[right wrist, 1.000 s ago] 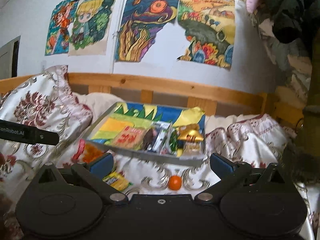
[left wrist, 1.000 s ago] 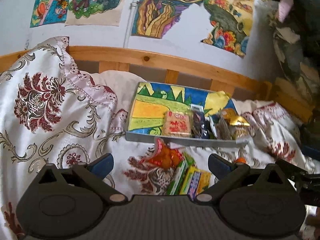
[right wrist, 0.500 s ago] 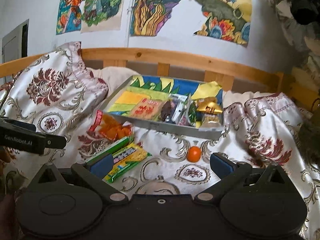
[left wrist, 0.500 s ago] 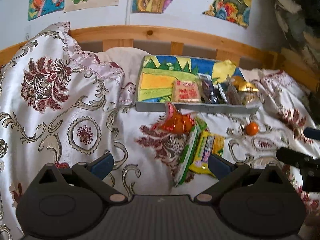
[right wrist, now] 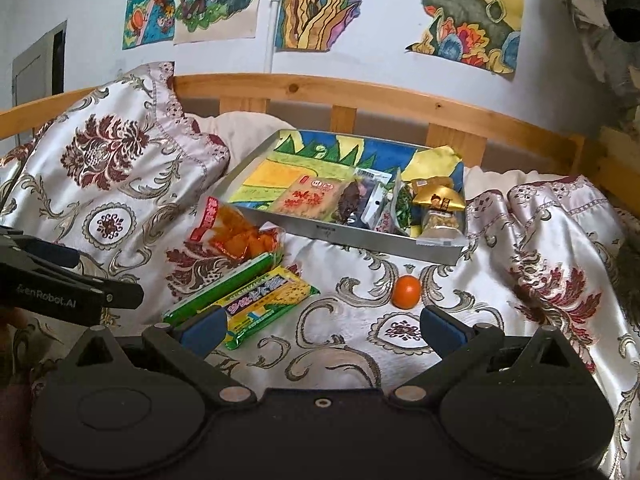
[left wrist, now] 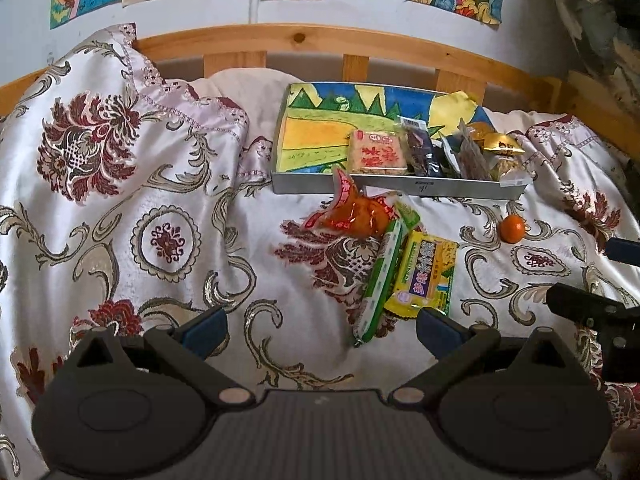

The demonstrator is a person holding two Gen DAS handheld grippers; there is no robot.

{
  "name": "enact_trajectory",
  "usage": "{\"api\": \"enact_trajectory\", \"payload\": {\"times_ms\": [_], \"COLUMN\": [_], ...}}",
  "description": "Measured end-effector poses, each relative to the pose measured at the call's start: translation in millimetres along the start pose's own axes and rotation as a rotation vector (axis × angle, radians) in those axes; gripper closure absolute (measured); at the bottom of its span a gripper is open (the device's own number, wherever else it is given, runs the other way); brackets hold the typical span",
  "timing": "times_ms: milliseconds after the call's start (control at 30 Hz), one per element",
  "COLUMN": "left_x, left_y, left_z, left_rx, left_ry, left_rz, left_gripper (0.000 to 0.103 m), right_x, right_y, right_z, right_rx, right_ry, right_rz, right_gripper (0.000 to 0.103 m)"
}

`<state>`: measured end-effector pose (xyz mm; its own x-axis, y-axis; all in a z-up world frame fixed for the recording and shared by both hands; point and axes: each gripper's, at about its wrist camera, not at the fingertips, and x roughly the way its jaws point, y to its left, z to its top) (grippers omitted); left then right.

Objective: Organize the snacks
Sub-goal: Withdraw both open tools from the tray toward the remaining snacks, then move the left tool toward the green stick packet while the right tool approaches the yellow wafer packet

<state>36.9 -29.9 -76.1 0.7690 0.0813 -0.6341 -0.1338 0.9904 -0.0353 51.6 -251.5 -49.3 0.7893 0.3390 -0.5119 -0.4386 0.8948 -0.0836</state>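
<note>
A grey tray [left wrist: 460, 190] [right wrist: 360, 236] with a painted lining sits on the bed and holds several snack packs at its right end. In front of it lie an orange-red snack bag [left wrist: 356, 214] [right wrist: 240, 236], a green pack [left wrist: 380, 276] [right wrist: 224, 288], a yellow pack [left wrist: 426, 276] [right wrist: 268, 300] and a small orange [left wrist: 512, 229] [right wrist: 406, 291]. My left gripper [left wrist: 320, 326] is open and empty, just short of the green and yellow packs. My right gripper [right wrist: 322, 328] is open and empty, just short of the orange.
A patterned satin cover [left wrist: 132, 216] bunches high at the left. A wooden bed rail [left wrist: 320, 40] runs behind the tray, with drawings on the wall above. The right gripper shows at the right edge of the left wrist view [left wrist: 592, 312].
Both grippers have pulled back and tilted down. The loose snacks and the orange now show fully in front of the tray. Both stay open.
</note>
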Motion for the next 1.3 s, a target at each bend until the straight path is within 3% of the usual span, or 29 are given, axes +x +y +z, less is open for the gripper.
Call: {"api": "enact_trajectory", "payload": {"times_ms": [567, 1300], "left_x": [17, 42], "left_y": [7, 20], "left_z": [-1, 12], "left_rx": [-0.064, -0.130], "left_ry": [0.080, 0.113], "left_rz": [0.039, 0.104], "left_gripper": [0.001, 0.001], "right_x": [31, 84], "right_y": [1, 15], "right_z": [-2, 3], "right_rx": [0.004, 0.015], "right_ry": [0.088, 0.160], "right_rz": [0.012, 0.120], "right_gripper": [0.001, 0.001]}}
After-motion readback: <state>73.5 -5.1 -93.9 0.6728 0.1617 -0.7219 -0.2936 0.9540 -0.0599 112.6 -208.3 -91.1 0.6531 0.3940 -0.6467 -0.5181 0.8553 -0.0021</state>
